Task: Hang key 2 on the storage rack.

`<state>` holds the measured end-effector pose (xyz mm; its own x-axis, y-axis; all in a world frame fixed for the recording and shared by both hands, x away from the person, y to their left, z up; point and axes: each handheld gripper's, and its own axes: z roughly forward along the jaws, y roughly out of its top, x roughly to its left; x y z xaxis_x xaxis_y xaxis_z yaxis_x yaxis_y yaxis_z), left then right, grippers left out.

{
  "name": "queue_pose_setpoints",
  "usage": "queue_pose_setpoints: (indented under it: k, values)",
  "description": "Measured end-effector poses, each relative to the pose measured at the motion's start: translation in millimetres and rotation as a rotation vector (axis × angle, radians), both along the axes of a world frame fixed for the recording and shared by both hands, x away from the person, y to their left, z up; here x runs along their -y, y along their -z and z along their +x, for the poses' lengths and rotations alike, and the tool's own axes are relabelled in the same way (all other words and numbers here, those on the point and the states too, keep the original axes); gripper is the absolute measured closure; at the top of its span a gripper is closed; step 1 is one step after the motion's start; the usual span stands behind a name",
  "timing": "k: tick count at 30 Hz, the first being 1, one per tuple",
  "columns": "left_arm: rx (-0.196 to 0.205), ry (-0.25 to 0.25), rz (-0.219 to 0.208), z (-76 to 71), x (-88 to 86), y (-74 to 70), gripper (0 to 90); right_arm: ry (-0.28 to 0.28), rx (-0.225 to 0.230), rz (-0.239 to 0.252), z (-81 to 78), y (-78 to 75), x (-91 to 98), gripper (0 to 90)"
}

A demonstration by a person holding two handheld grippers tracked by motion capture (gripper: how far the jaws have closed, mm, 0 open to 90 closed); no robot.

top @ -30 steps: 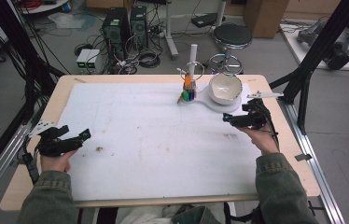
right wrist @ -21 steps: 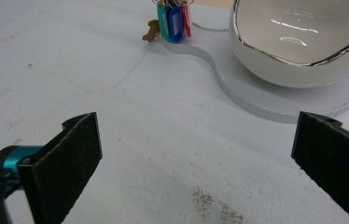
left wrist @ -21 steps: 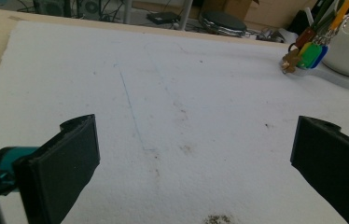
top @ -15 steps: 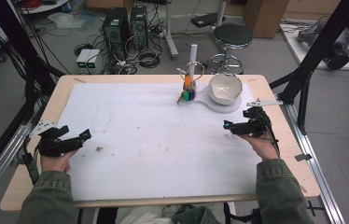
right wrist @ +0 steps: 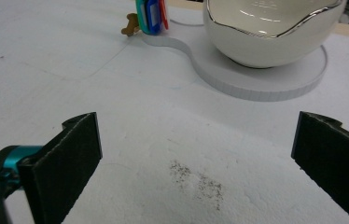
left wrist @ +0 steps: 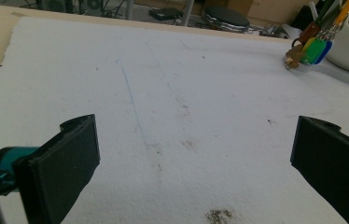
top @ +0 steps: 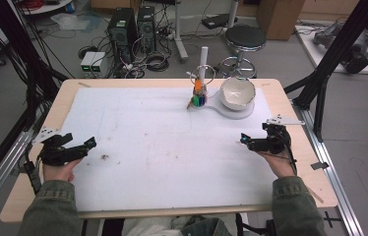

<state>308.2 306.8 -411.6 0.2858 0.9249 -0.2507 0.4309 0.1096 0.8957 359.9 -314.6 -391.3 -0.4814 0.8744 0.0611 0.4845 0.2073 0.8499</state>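
While the right gripper hangs empty with its jaws spread wide, the white bowl sits on its stand near and ahead of it. A good approach would likely straddle the wavy rim squarely before closing. The left gripper, likewise wide open, rests well apart.

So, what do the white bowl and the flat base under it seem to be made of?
The bowl looks like glazed ceramic: glossy white, with bright reflections inside and a thin metallic-looking line along its wavy rim. The base looks like a matte white board, perhaps foam or painted wood: no shine, and a faintly rough cut edge. The look alone cannot settle which.
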Motion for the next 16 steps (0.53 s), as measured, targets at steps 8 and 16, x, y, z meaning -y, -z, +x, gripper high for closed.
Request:
queue_pose_setpoints:
  k: [8,16]
  values:
    - [-0.004,0.007,0.006,-0.1,0.7,0.4,1.7,0.039,0.049,0.027,-13.8,10.1,7.0,0.7]
    - [-0.009,0.022,-0.005,4.7,3.4,2.0,1.7,0.095,0.079,0.063,-24.2,13.2,15.8,0.7]
